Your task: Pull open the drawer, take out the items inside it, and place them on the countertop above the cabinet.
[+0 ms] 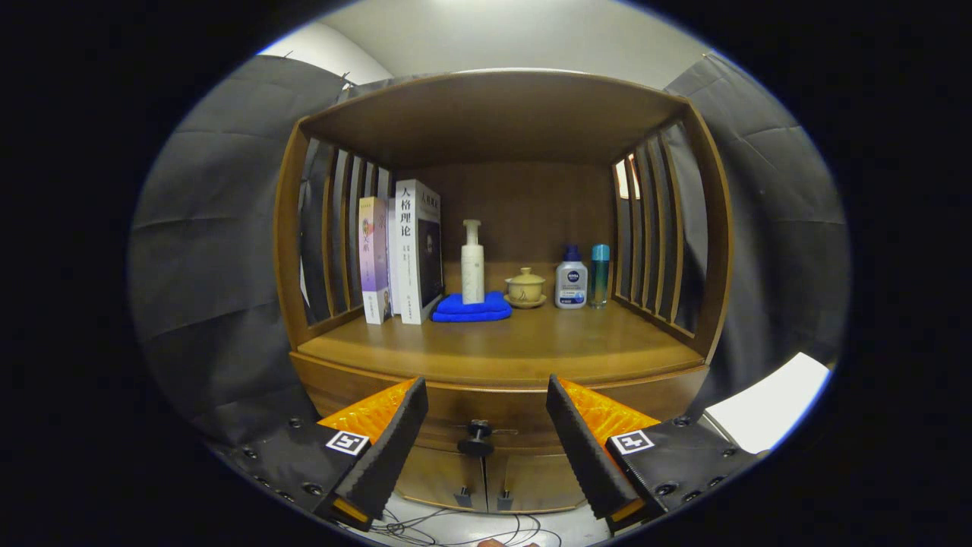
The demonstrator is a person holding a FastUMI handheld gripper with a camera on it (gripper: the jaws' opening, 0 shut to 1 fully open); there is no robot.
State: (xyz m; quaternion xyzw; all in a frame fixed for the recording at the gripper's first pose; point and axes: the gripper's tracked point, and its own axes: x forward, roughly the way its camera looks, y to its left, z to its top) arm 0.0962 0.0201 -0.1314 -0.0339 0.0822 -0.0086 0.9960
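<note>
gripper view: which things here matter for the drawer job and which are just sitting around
For the job:
- drawer, shut
- its dark knob, between the fingers of the open tool
- countertop above it

Just sitting there:
- books
- pump bottle on a blue cloth
- lidded cup
- white bottle
- teal bottle
- cables on the floor

The tongs [486, 425] stand spread, each ridged wedge finger [395, 448] on a screwed plate bearing a square marker.

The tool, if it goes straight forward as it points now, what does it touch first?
Probably the drawer knob, centered between the open tool fingers on the closed drawer front; depth is hard to judge.
</note>
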